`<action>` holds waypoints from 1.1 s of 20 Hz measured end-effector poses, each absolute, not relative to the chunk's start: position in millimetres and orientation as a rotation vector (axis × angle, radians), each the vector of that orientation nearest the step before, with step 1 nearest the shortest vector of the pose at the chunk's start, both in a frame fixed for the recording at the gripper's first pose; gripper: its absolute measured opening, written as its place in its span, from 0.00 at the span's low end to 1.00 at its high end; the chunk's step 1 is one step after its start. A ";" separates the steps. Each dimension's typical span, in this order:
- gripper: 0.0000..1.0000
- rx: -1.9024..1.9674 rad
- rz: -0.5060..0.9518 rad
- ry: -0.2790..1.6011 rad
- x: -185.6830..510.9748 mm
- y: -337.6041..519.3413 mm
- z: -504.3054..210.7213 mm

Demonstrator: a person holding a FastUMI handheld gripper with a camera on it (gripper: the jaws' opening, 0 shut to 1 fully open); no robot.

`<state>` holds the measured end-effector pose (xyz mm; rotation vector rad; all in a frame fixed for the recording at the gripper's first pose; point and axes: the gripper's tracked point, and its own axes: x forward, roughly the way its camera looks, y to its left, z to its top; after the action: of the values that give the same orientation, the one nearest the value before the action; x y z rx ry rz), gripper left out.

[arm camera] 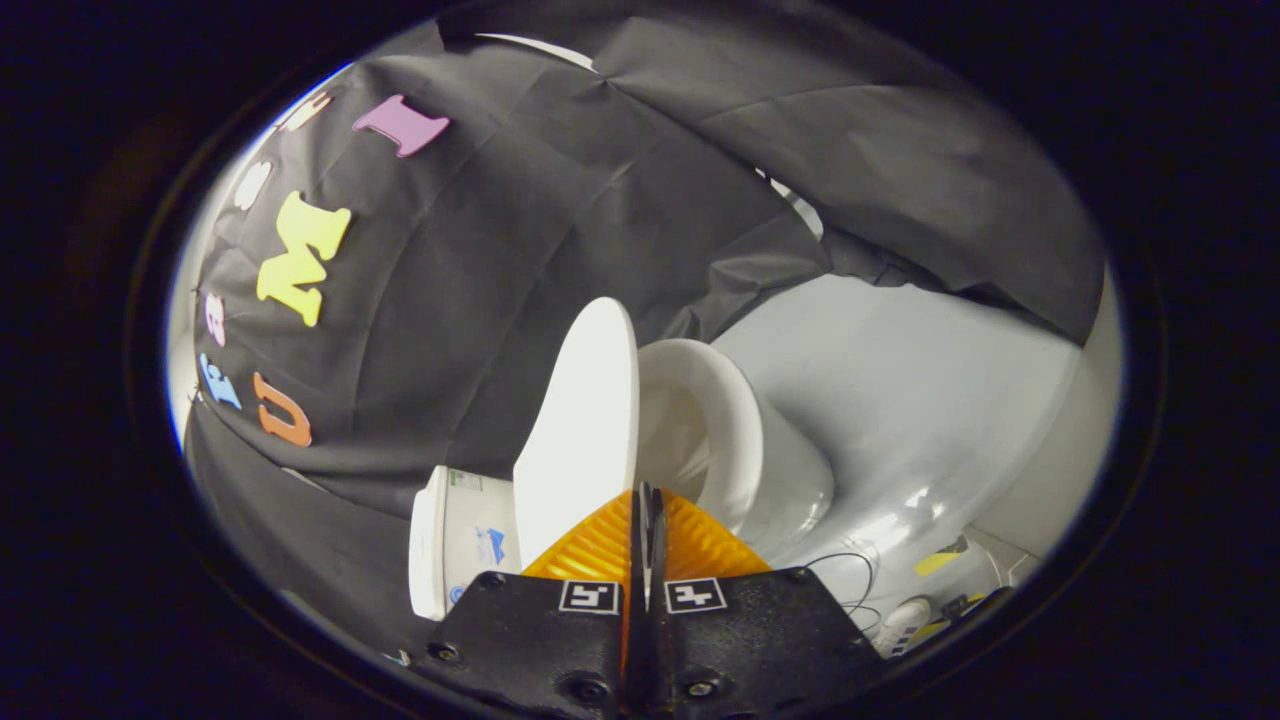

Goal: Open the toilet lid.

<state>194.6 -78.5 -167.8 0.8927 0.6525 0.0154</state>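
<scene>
A pale grey floor (pixel 900 380) carries a white toilet (pixel 770 470); black cables (pixel 850 580) and a white power strip (pixel 900 625) lie nearby.

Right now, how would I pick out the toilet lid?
Find the white toilet against the black cloth wall. The lid is the flat oval panel raised off the bowl, just beyond the closed fingers, thinner than the rounded bowl beside it.

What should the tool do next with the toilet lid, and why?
Probably draw the tool straight back. Its fingers are shut together with nothing between them, and the toilet lid just ahead already stands raised off the bowl, so more pushing looks unneeded.
</scene>
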 end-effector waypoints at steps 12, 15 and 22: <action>0.04 0.807 0.011 0.603 191.7 -51.9 -117.0; 0.04 0.793 0.007 0.593 190.1 -44.7 -105.9; 0.04 0.724 -0.002 0.577 193.9 -22.9 -82.0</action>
<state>193.9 -22.9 -82.0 0.7240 0.5768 -0.0019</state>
